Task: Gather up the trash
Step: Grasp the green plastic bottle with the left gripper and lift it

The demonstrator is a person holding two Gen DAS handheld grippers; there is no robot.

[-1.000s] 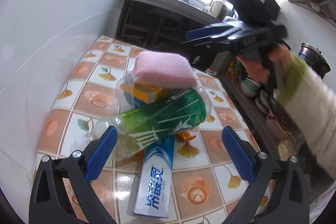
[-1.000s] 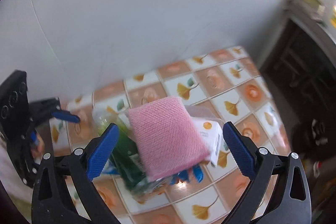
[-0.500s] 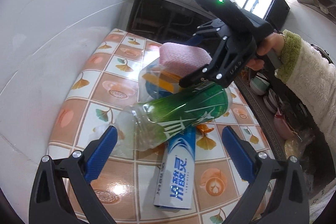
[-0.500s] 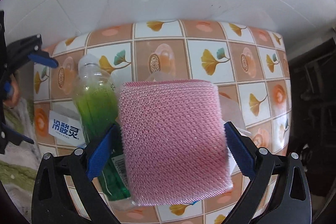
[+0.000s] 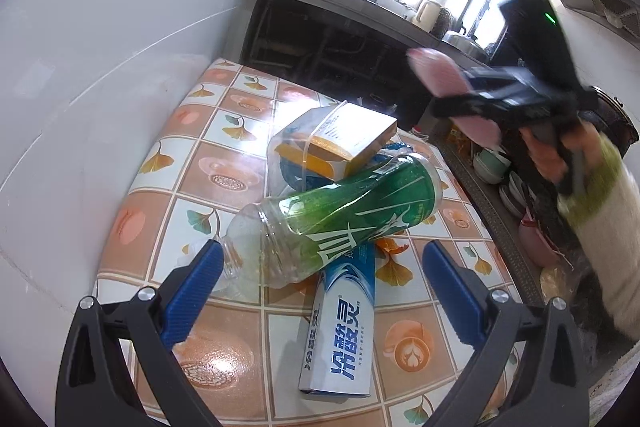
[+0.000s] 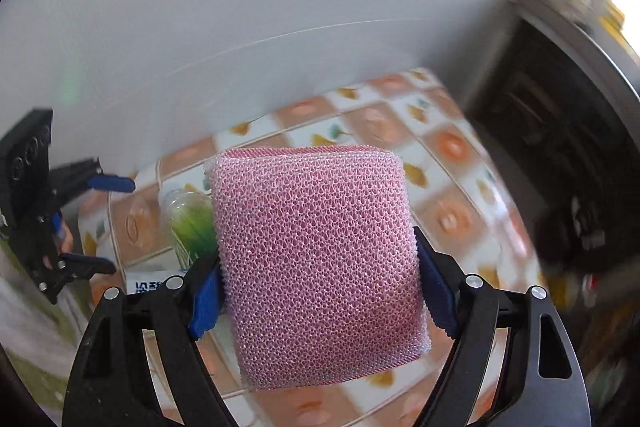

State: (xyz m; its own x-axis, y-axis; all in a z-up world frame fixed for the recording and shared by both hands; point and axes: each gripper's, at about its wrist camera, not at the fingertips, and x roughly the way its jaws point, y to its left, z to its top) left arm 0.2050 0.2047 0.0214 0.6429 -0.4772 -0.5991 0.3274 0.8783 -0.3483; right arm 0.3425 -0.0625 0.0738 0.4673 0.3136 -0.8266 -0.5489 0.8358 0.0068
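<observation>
Fingers of the right gripper (image 6: pixel 318 301) have just been closing and now pinch a pink mesh scouring sponge (image 6: pixel 320 259) by its two sides, held up above the tiled desk (image 5: pixel 208 183). Left gripper (image 5: pixel 320 289) fingers stand spread and empty, near a green plastic bottle (image 5: pixel 348 215) lying across a blue-and-white toothpaste box (image 5: pixel 344 331) beside a clear tub holding a cardboard carton (image 5: pixel 340 139).

Two fisheye wrist views, tilted down, close over the tiled table (image 5: pixel 208 163), sharing its green bottle (image 5: pixel 352 211).

Dark counter (image 5: pixel 352 27), stacked bowls (image 5: pixel 490 167), patterned tablecloth (image 5: pixel 208 163)
</observation>
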